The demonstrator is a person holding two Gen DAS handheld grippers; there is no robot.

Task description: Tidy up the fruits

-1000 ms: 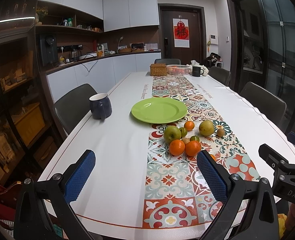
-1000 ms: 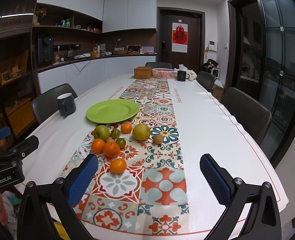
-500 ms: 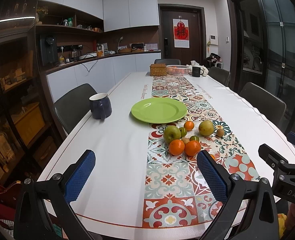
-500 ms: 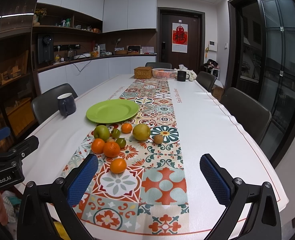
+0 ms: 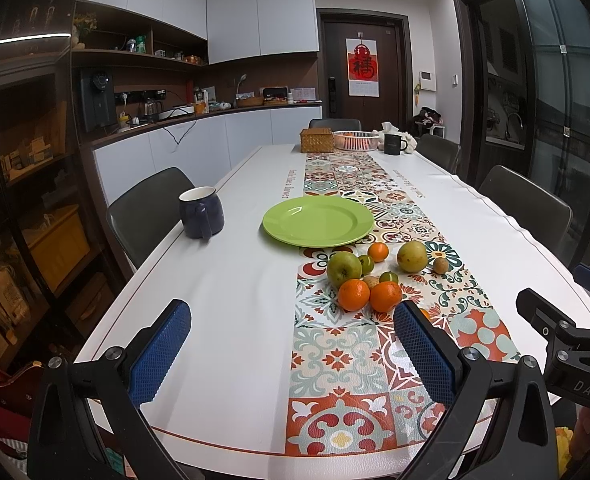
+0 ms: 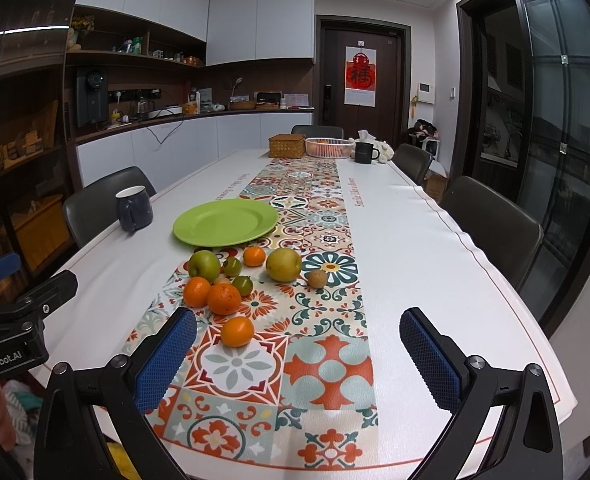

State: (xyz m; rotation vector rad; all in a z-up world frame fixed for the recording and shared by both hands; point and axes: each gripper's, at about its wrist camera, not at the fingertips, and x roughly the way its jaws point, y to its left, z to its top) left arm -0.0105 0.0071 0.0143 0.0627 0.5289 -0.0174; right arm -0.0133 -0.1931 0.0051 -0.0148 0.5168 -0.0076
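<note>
Item, left hand-held gripper (image 5: 291,354) with blue textured pads: jaws standing spread wide, gripping nothing, hovering over the near end of the long white table (image 5: 231,280).

Item, right hand-held gripper (image 6: 299,354) with matching blue pads: likewise spread apart and carrying nothing, hovering over the patterned tile-print runner (image 6: 319,240) lying along the table's middle.

Item, round lime-green plate (image 6: 225,223): sitting bare, partly on the runner's left edge, just beyond the fruit.

Item, loose fruit clustering on the runner near the plate:
- green apple (image 6: 204,266), lying nearest the plate's front rim;
- yellow-green round pear (image 6: 283,264), sitting to the apple's right;
- small brown round fruit (image 6: 317,278), resting beside the pear;
- two small dark-green citrus (image 6: 242,285), lying between apple and pear;
- small orange mandarin (image 6: 254,256), sitting by the plate;
- two larger orange mandarins (image 6: 223,299), touching each other in front of the apple;
- single orange mandarin (image 6: 237,331), lying apart, closest to the right gripper's left pad.

Item, dark-blue ceramic mug (image 5: 201,212): standing on the bare white surface, left of the plate.

Item, woven wicker box (image 6: 287,146) and pink slatted basket (image 6: 329,147): sitting at the table's far end.
</note>
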